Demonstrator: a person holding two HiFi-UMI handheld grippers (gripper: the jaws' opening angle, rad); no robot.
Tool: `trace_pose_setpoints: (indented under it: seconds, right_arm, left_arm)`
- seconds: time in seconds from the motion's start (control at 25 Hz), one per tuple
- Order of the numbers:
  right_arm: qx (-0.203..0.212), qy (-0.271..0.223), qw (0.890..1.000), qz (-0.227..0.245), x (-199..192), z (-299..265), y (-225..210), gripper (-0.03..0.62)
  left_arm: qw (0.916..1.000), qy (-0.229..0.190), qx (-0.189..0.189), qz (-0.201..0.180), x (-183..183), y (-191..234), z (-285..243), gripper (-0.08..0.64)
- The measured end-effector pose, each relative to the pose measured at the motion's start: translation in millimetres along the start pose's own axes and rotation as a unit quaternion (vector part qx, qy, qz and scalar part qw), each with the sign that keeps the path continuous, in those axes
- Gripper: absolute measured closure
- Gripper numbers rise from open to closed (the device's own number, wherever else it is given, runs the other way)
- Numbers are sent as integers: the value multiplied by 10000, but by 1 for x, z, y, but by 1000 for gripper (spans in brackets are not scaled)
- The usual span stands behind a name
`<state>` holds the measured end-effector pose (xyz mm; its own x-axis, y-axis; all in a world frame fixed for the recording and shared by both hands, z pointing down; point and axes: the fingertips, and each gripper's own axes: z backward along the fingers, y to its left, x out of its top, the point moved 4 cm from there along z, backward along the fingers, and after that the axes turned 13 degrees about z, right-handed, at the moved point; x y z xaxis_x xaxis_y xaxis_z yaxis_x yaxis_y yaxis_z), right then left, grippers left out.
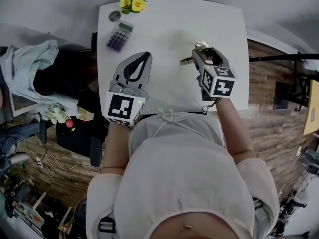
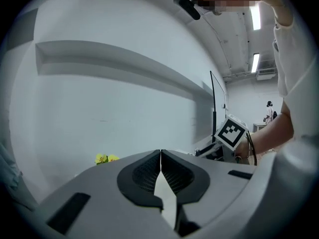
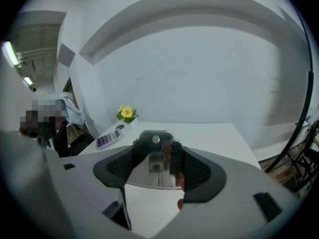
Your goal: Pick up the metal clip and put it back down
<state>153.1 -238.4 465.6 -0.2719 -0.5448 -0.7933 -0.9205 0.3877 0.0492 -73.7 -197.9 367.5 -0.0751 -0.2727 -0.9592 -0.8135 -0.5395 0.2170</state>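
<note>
The metal clip (image 3: 156,143) is gripped between the jaws of the right tool (image 1: 201,55), which are set fairly wide across it. It is held above the right half of the white table (image 1: 164,24), off its surface. The left tool (image 2: 160,154) is closed on nothing, its jaws pressed together, and is held over the table's near-left part. A calculator (image 1: 119,35) and yellow flowers (image 1: 131,4) are seen at the far-left corner.
</note>
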Motion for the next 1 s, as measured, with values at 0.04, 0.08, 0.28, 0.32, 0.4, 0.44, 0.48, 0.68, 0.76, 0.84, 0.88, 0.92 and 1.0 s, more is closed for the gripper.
trace_pose_setpoints:
  seconds: [0.04,0.08,0.28,0.32,0.4,0.44,0.48,0.68,0.76,0.84,0.88,0.92,1.0]
  right_arm:
    - [6,-170,9998,38,7,8,-3,295]
    - [13,-345,9994,82,14,16,-6,295]
    - [-36,-1261,9908,482,50,60,-20,296]
    - [-75,-1425,9879,606,56,69,-22,296]
    - [-168,-1716,9812,862,68,84,-24,296]
    - [-215,-1853,9776,973,73,92,-26,296]
    - [-259,-1987,9739,1066,77,100,-27,296]
    - [-393,-2527,9569,1379,94,131,-32,296]
    - [-408,-2676,9520,1429,98,139,-34,296]
    - [-393,-2768,9495,1422,101,144,-36,296]
    - [-387,-2790,9491,1410,102,145,-37,296]
    - [-385,-2801,9489,1399,102,146,-38,296]
    - [-388,-2809,9490,1376,102,145,-39,296]
  left_arm:
    - [10000,-47,2,-55,5,-4,0,540]
    - [9999,-88,5,-108,10,-9,1,539]
    - [9994,-288,118,-118,36,-22,3,540]
    - [9993,-336,151,-99,42,-23,4,540]
    - [9988,-410,223,-144,51,-24,5,540]
    - [9985,-436,260,-187,55,-25,6,540]
    - [9983,-458,293,-220,58,-26,6,540]
    - [9976,-529,365,-275,66,-36,5,540]
    - [9974,-537,377,-298,68,-39,4,540]
    - [9973,-540,386,-310,70,-43,3,540]
    - [9973,-539,395,-309,70,-44,3,540]
    - [9973,-535,406,-304,70,-45,2,540]
    - [9974,-514,422,-289,68,-46,2,540]
